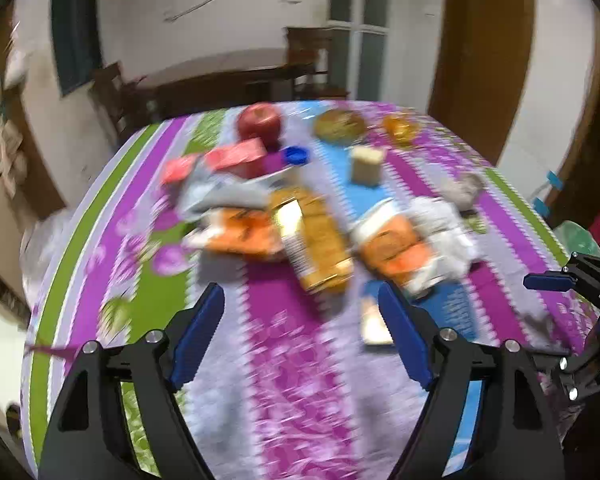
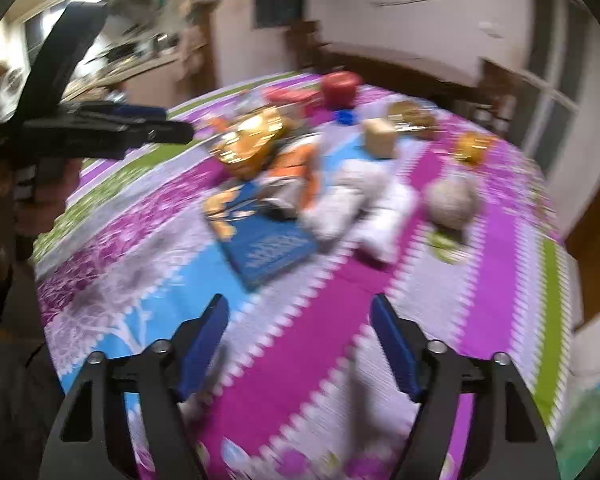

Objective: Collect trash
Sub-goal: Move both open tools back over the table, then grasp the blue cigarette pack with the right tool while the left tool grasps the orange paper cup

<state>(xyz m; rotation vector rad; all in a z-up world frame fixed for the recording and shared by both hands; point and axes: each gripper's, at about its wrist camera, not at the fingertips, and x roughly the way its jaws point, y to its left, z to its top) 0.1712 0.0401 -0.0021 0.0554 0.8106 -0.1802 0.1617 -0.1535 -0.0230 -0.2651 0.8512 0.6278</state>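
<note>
Both views are blurred. Trash lies on a table with a purple, green and blue cloth (image 1: 300, 380): a yellow-gold snack packet (image 1: 312, 236), orange wrappers (image 1: 240, 232) (image 1: 396, 252), crumpled white paper (image 1: 444, 224) (image 2: 364, 200), a blue flat packet (image 2: 268, 248), a grey crumpled ball (image 2: 452, 200). My left gripper (image 1: 302, 304) is open and empty, just short of the gold packet. My right gripper (image 2: 300, 320) is open and empty, near the blue packet; it also shows at the right edge of the left wrist view (image 1: 580, 280).
A red apple (image 1: 259, 120), red boxes (image 1: 236, 156), a blue bottle cap (image 1: 296, 155), a beige block (image 1: 366, 165) and round food items (image 1: 340, 125) sit at the table's far side. A dark table and chairs (image 1: 228, 80) stand behind. A green bag (image 2: 584, 432) hangs at the right.
</note>
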